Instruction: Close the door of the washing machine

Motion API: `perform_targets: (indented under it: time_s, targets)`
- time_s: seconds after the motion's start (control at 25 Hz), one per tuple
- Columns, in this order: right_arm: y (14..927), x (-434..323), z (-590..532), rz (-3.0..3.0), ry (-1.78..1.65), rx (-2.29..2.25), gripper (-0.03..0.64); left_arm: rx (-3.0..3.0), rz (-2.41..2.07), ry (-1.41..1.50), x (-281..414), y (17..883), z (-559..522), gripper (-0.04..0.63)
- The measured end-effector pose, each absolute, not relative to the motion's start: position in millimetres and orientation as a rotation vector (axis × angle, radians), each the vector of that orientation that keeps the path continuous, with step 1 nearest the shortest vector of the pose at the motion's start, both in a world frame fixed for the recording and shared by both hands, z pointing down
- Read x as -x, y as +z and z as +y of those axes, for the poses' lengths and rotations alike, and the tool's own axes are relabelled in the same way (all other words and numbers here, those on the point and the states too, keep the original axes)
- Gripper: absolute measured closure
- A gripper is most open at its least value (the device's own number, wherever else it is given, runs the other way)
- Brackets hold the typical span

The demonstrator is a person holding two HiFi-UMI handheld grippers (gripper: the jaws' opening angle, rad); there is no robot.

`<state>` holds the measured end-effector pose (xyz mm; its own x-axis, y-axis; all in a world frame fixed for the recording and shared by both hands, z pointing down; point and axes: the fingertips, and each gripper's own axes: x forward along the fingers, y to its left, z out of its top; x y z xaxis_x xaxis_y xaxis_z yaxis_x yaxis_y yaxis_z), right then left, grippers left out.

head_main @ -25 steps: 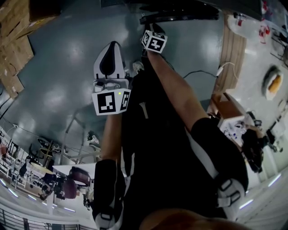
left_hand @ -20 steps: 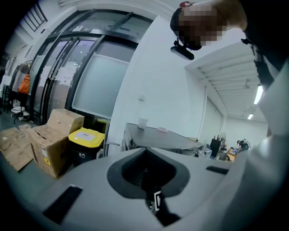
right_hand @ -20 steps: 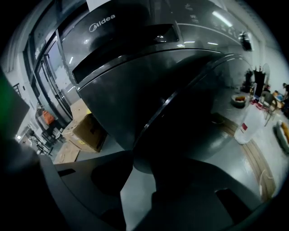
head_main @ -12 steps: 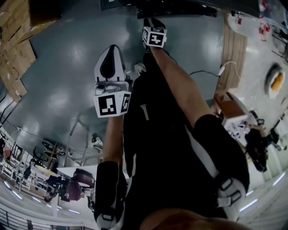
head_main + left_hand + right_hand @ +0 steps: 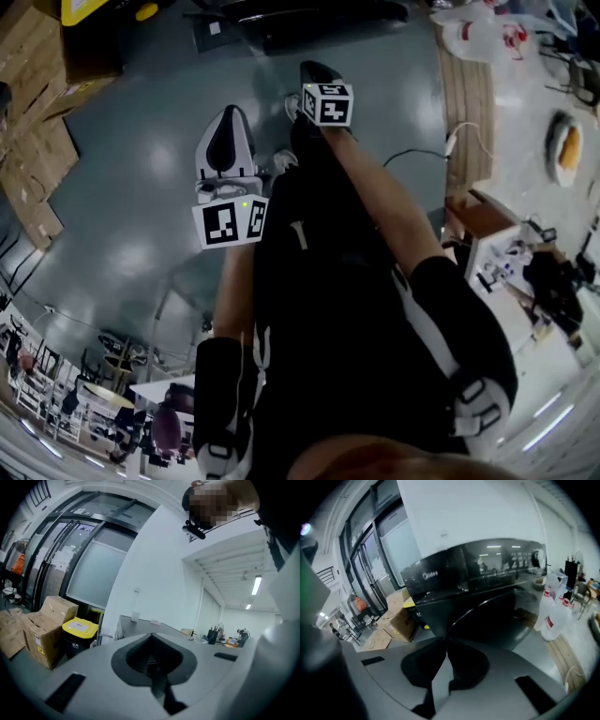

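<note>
On a grey floor (image 5: 122,206), the black washing machine (image 5: 454,578) stands just ahead of the right gripper (image 5: 444,641), its round door (image 5: 501,620) hanging open. That gripper's 2 jaws have just been closing and meet on nothing. The left gripper (image 5: 151,639), jaws pressed together and empty, faces cardboard boxes (image 5: 47,625) and a yellow-lidded bin (image 5: 79,634).

I can read one word, "Midea", in pale letters on the black front of the washing machine (image 5: 487,573). The label on the yellow bin (image 5: 80,627) is too small to read.
</note>
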<state>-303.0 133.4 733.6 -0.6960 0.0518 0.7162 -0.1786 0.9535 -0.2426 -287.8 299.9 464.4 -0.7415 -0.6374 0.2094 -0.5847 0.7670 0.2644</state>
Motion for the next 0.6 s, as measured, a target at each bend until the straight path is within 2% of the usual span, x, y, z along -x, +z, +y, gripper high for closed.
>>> perform_targets:
  time_s: [0.6]
  targets:
    - [428,146,75,-2.69,0.302,-0.173,0.611,-1.223,-2.633,-0.286,185,336,262,0.591]
